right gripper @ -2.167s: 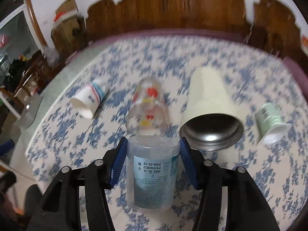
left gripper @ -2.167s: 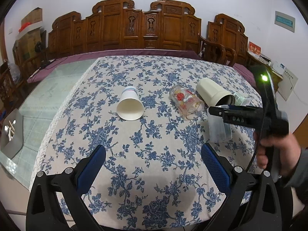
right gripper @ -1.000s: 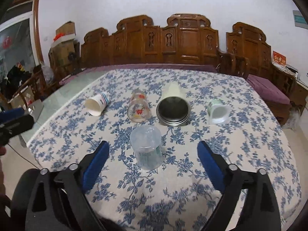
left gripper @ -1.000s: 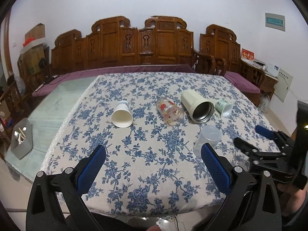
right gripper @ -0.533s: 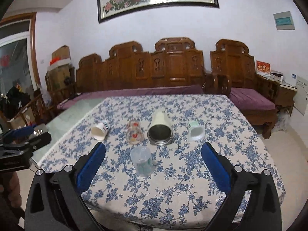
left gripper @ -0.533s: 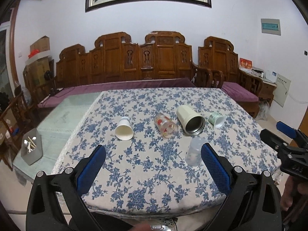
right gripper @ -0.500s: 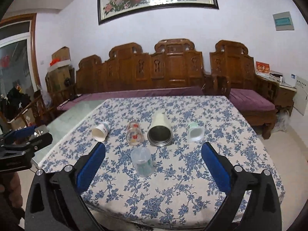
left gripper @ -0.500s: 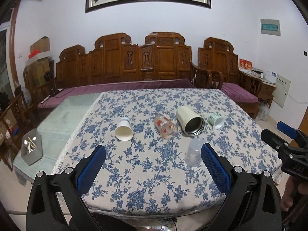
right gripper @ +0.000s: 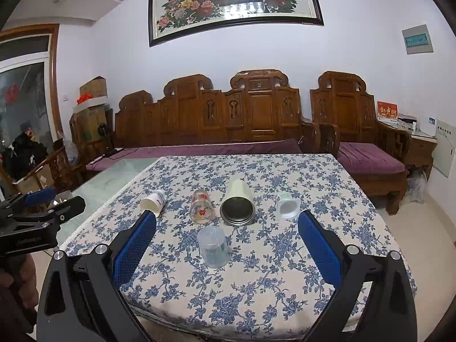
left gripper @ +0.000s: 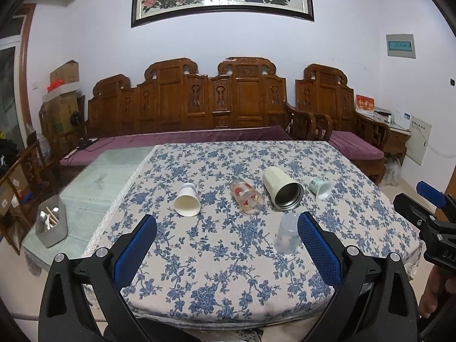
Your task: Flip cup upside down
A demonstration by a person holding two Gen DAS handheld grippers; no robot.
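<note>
While clear cup (right gripper: 213, 246) stands inverted on tablecloth (right gripper: 256, 293) | both hand-held grippers released, holding nothing

The clear plastic cup (right gripper: 213, 246) (left gripper: 287, 233) stood upside down on the blue-floral tablecloth, mouth down and closed base up, with a printed label on its wall. It sat alone, nearer the table's front edge.
</note>
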